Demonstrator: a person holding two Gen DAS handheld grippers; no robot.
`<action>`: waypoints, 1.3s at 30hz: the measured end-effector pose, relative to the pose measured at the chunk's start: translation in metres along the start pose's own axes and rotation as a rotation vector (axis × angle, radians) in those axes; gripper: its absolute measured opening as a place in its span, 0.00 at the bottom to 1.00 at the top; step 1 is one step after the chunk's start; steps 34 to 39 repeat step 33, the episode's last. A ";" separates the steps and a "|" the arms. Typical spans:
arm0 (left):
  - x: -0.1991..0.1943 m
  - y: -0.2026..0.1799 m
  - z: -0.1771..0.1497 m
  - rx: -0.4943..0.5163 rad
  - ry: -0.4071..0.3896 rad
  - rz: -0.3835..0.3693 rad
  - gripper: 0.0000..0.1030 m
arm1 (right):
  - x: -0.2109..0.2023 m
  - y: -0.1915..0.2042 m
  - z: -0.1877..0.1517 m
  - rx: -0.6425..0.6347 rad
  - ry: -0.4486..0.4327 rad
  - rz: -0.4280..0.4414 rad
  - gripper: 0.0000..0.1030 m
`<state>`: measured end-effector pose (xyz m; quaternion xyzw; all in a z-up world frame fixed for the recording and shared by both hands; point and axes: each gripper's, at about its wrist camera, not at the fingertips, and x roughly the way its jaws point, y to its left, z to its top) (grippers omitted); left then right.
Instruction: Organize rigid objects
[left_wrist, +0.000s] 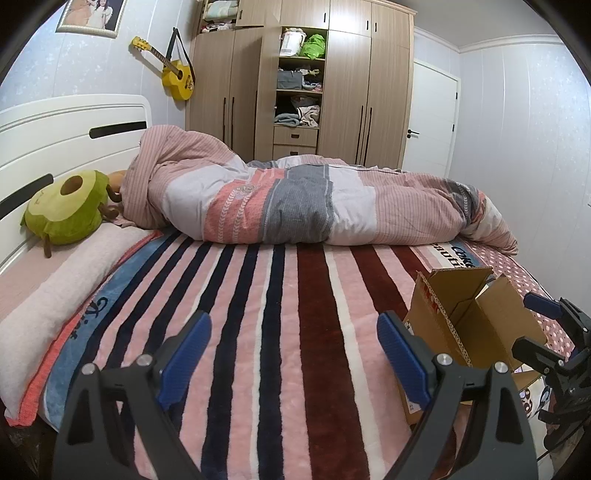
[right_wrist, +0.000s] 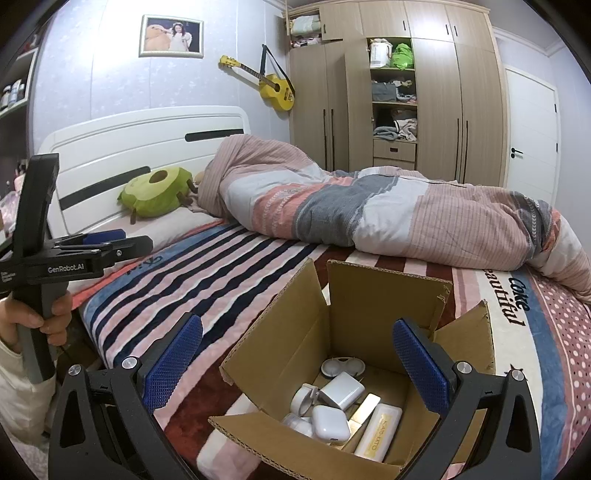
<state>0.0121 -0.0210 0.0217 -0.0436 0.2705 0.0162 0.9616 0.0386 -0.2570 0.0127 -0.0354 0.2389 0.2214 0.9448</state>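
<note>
Upright flaps (right_wrist: 295, 317) ring cardboard box (right_wrist: 373, 306) mouth; top open.

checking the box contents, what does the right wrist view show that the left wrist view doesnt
Only the right wrist view looks into the cardboard box, showing white items piled inside, plus the hand holding the left gripper. Only the left wrist view shows the box from outside, its contents hidden, and the right gripper from the side. Both share the striped blanket, avocado plush and yellow guitar.

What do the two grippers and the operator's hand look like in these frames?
Both the left gripper and the right gripper have black frames, silver bolts and blue textured finger pads. In the right wrist view, the left one's side reads "GenRobot.AI" in white. The hand on its grey-black handle is bare, with a cream sleeve.
</note>
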 end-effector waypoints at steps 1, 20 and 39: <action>0.000 0.000 0.000 0.000 -0.001 0.000 0.87 | 0.000 0.001 0.000 0.000 -0.001 0.000 1.00; -0.001 0.003 0.000 -0.005 0.003 0.008 0.87 | 0.001 -0.001 0.002 0.001 0.000 0.000 1.00; -0.002 0.003 0.000 -0.005 0.000 0.013 0.87 | 0.001 0.000 0.002 -0.001 0.002 -0.002 1.00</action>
